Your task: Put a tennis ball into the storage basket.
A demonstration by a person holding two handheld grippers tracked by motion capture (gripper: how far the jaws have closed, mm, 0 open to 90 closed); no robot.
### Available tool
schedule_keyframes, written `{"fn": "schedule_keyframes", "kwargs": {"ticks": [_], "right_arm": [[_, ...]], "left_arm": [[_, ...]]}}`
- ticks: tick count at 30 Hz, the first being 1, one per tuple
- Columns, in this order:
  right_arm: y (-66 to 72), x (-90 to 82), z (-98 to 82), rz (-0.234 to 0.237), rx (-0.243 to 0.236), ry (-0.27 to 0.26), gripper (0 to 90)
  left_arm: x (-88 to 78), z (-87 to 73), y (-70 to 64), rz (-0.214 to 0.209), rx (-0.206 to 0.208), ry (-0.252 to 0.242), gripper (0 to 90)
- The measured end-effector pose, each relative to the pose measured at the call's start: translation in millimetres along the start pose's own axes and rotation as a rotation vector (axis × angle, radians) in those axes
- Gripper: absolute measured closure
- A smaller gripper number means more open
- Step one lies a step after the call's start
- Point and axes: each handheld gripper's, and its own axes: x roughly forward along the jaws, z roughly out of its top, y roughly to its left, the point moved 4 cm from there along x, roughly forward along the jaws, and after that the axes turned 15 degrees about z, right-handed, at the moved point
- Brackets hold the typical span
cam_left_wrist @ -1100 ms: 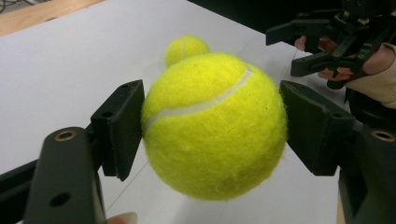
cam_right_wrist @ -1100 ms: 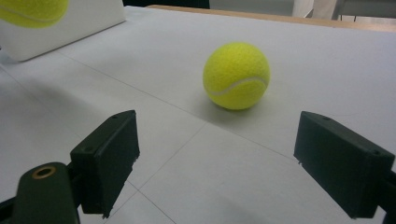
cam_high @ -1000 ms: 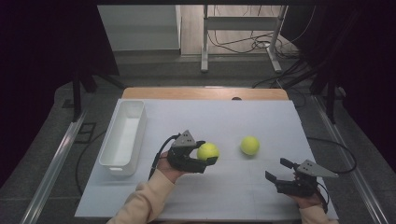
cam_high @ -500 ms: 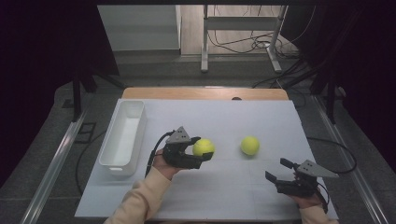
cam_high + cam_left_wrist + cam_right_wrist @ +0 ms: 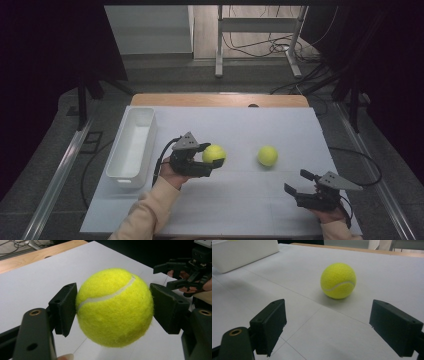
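A yellow tennis ball [image 5: 214, 152] [image 5: 115, 307] hangs just above the white tabletop, left of centre. My left gripper [image 5: 213, 157] [image 5: 113, 311] is shut on it, with a black pad [image 5: 63, 307] pressed against each side. A second tennis ball [image 5: 267, 155] [image 5: 338, 280] rests on the table to its right. My right gripper [image 5: 295, 182] [image 5: 334, 327] is near the front right corner and points at that ball from a short way off. It is open, with nothing between its jaws. It also appears far off in the left gripper view [image 5: 185, 270].
A long white bin [image 5: 131, 150] [image 5: 242, 251] stands along the table's left side, just left of my left hand. The white table sheet [image 5: 240, 205] runs to a wooden strip [image 5: 220, 100] at the far edge. Cables trail from both grippers.
My left gripper has carried the ball a little to the left, toward the bin. The right gripper and the other ball have not moved.
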Motion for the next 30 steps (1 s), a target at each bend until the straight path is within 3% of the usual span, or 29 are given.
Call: {"fn": "schedule_keyframes", "kwargs": {"ticks": [30], "right_arm": [[0.3,0.0,-0.2,-0.002,-0.004,0.001,14.4]], "left_arm": [[-22.1,8.5,30.2,0.078,-0.037,-0.053,27.1]]}}
